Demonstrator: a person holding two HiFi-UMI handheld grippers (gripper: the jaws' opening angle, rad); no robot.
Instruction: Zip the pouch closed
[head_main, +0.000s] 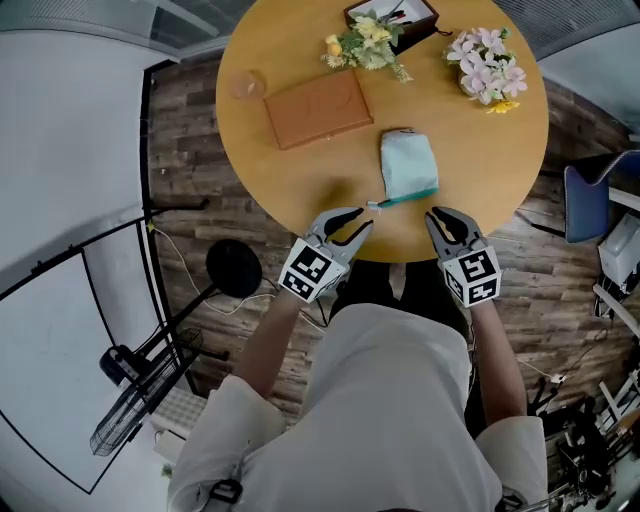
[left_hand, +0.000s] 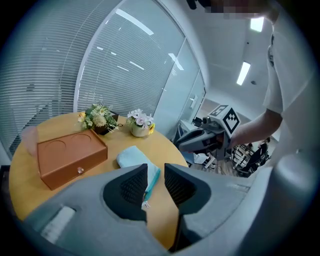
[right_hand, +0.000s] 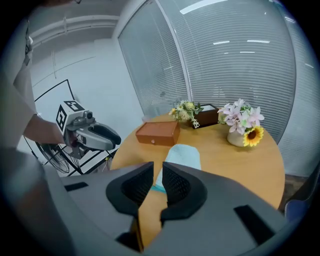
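Observation:
A light blue pouch lies flat near the front edge of the round wooden table. Its teal zipper runs along the near side, with the white pull at the left end. My left gripper hovers just short of the pull, its jaws a narrow gap apart and empty. My right gripper sits at the table edge below the pouch's right corner, its jaws also slightly apart and holding nothing. The left gripper view shows the pouch beyond the jaws, and the right gripper view shows the pouch too.
A brown flat box lies behind the pouch to the left. At the back are a flower bunch by a dark box and a vase of pink flowers. A blue chair stands right of the table.

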